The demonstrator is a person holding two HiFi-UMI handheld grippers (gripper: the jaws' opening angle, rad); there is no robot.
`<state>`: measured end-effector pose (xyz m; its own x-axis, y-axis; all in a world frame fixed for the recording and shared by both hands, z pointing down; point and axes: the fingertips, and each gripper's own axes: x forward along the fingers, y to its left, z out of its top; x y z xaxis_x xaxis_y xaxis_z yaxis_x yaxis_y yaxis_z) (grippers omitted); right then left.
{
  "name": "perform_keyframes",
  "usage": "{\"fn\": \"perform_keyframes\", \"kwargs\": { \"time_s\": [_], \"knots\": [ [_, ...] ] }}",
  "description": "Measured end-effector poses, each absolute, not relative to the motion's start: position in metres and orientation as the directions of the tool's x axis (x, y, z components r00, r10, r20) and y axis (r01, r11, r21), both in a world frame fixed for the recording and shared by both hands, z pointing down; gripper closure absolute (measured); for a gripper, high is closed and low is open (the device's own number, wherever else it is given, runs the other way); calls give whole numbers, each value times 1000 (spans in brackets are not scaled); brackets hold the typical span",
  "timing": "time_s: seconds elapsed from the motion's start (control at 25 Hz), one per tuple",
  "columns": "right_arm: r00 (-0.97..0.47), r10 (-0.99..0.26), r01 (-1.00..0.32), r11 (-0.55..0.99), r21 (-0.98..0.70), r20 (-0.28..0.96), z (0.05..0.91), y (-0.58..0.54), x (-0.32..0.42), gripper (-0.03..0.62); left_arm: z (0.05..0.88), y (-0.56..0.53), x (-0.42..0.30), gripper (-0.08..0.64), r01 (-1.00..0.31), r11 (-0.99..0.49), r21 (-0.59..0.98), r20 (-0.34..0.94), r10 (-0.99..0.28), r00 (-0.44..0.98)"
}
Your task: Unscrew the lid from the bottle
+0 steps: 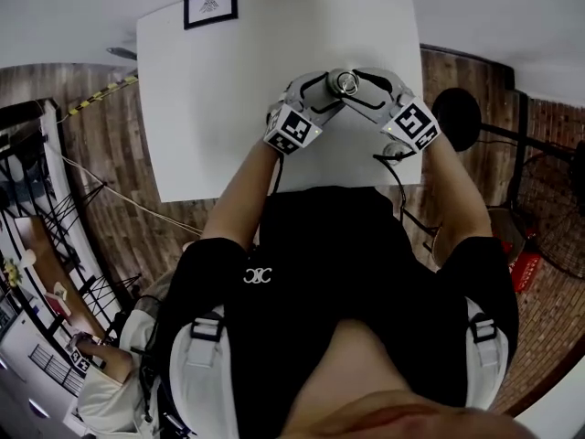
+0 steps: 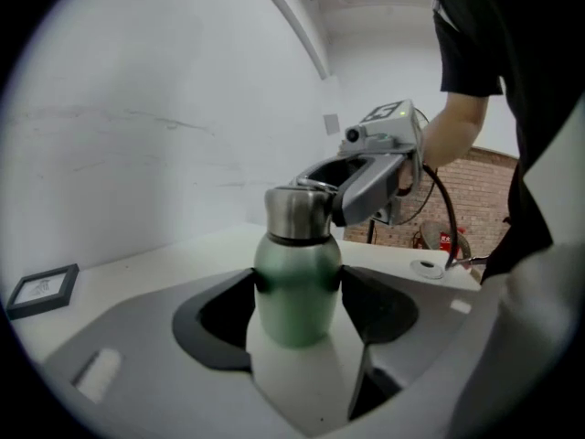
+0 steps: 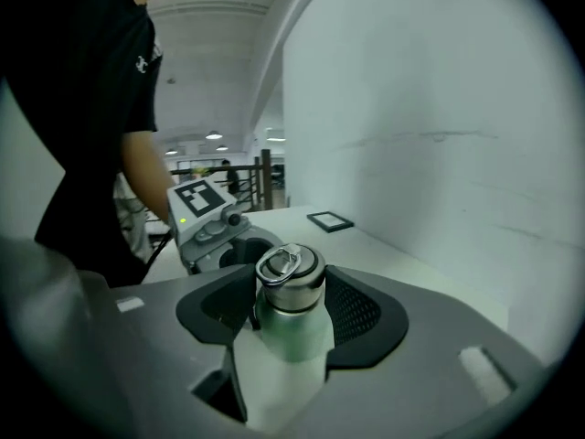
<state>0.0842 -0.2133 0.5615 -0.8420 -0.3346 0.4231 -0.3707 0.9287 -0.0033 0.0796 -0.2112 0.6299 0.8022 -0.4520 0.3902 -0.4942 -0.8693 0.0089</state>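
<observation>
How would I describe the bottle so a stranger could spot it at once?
On the white table, look near the front edge, where the left gripper and right gripper meet. The bottle stands upright between them: pale green body, steel lid with a ring, unlike the black frame at the far corner.

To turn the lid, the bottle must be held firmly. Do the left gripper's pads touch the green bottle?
Touching. The left gripper view shows pads of the left gripper pressing both sides of the bottle, no gap.
</observation>
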Motion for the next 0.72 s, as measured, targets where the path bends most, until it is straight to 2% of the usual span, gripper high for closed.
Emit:
{"fn": "perform_keyframes", "kwargs": {
  "time_s": [0.12,0.2,0.32,0.44,0.6,0.72],
  "knots": [
    [-849,-138,-147,989,22,511,561,-211,84,354,628,-210,79,212,-488,-873,11,386,-447,807],
    [-824,-49,-39,999,30,565,562,-211,82,354,629,-210,78,212,-488,-873,12,384,-447,808],
    [-781,2,-3,1000,-6,624,564,-213,81,351,629,-211,78,212,-487,-873,12,383,-446,809],
    [-802,-71,-125,991,-51,593,554,-215,84,350,629,-211,76,212,-490,-872,15,383,-448,808],
    [-849,-333,-406,908,-103,409,528,-217,97,350,628,-212,76,212,-492,-870,12,382,-451,807],
    [-783,-559,-612,772,-173,272,515,-216,107,350,627,-213,77,212,-490,-872,10,372,-451,811]
  ]
}}
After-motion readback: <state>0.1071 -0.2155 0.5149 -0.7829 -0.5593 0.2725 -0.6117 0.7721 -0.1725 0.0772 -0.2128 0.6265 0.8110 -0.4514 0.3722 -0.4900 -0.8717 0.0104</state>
